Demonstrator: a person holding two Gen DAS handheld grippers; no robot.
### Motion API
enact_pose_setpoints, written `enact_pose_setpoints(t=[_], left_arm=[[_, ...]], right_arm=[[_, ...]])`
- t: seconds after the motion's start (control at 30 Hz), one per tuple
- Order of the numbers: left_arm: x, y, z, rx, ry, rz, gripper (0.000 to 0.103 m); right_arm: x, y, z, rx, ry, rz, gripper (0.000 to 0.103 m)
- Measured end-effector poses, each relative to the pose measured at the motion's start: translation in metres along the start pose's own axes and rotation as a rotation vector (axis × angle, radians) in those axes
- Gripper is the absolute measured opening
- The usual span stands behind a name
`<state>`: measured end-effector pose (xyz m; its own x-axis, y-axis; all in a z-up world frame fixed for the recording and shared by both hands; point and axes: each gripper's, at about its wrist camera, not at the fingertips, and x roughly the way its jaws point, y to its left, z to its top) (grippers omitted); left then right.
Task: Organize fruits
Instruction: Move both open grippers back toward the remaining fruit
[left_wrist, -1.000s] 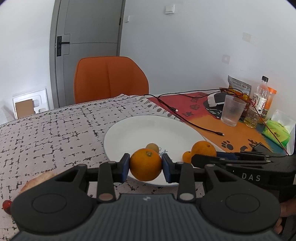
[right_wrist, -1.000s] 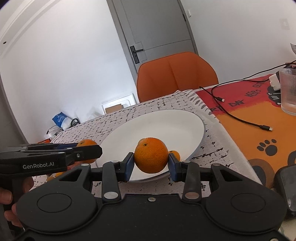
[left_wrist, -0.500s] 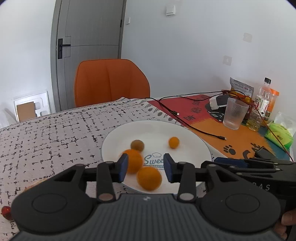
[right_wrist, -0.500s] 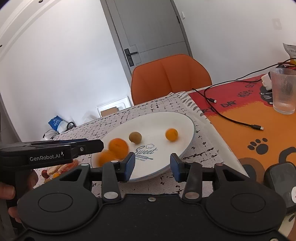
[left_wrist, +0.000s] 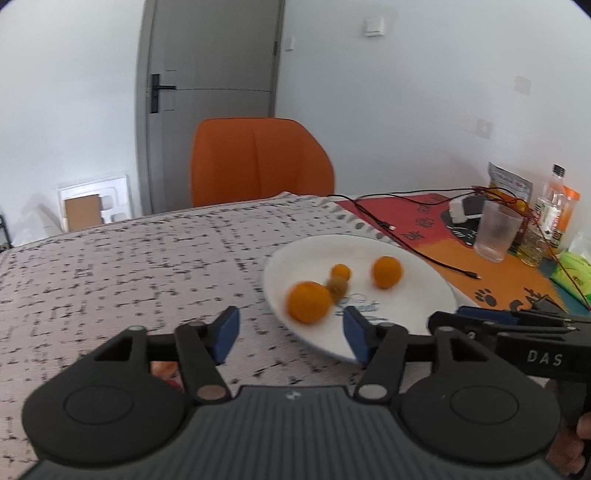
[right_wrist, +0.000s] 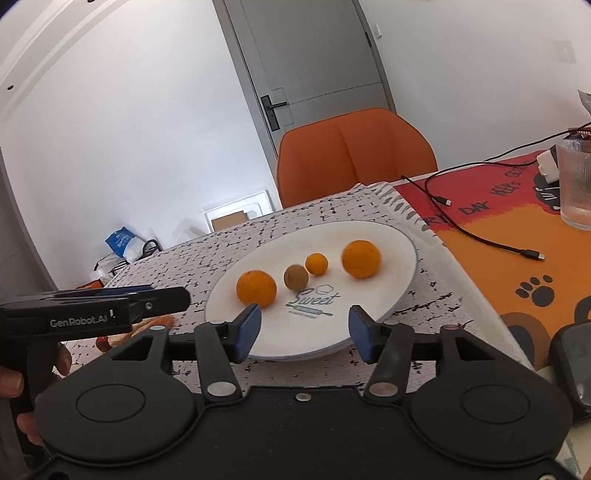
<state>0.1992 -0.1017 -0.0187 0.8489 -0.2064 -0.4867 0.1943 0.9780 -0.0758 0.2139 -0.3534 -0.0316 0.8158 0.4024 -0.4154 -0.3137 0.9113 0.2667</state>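
A white plate lies on the speckled tablecloth. On it sit a large orange at the left, a brown kiwi-like fruit, a small orange and another large orange at the right. My left gripper hangs near the plate's front left edge, its jaws opening with nothing between them. My right gripper stands at the plate's near rim, jaws also opening and empty. The left gripper shows side-on in the right wrist view.
An orange chair stands behind the table. On the orange mat to the right lie a black cable, a ribbed glass, bottles and a snack bag. More fruit lies on the cloth left of the plate.
Both grippers let go of their oranges, which now rest on the plate. Both sets of jaws have widened. The left gripper has swung left, away from the plate.
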Motion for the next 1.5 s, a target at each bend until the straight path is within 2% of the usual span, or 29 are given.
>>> enact_pose_setpoints(t=[0.07,0.1,0.13,0.27,0.33,0.4,0.83,1.17,1.3,1.37,1.5], left_arm=[[-0.007,0.008,-0.002,-0.019,-0.013,0.035,0.079],[-0.010,0.011,-0.003,-0.024,-0.019,0.041,0.081],[-0.013,0.014,-0.003,-0.026,-0.024,0.044,0.082],[-0.024,0.029,-0.003,-0.034,-0.026,0.088,0.083],[-0.029,0.036,-0.004,-0.054,-0.031,0.115,0.089],[-0.035,0.044,-0.006,-0.073,-0.044,0.138,0.093],[-0.056,0.075,-0.021,-0.137,-0.052,0.224,0.093],[-0.065,0.092,-0.038,-0.175,-0.033,0.248,0.093],[-0.068,0.097,-0.046,-0.184,-0.026,0.233,0.093],[-0.068,0.097,-0.050,-0.184,-0.014,0.228,0.093],[-0.067,0.099,-0.057,-0.176,0.002,0.229,0.092]], right_arm=[[0.001,0.003,0.000,0.001,-0.002,0.004,0.063],[0.001,0.004,0.000,0.002,-0.005,0.005,0.070],[0.001,0.006,0.000,0.000,-0.010,0.003,0.076],[0.002,0.016,-0.001,-0.018,-0.021,-0.025,0.089],[0.002,0.020,-0.001,-0.019,-0.035,-0.023,0.098],[0.001,0.024,-0.002,-0.025,-0.059,-0.018,0.103],[0.008,0.055,-0.002,-0.081,-0.056,0.049,0.103],[0.013,0.083,-0.005,-0.142,-0.043,0.117,0.103],[0.019,0.093,-0.007,-0.160,-0.022,0.148,0.103],[0.022,0.097,-0.008,-0.169,-0.010,0.168,0.102],[0.028,0.108,-0.011,-0.200,0.014,0.200,0.094]])
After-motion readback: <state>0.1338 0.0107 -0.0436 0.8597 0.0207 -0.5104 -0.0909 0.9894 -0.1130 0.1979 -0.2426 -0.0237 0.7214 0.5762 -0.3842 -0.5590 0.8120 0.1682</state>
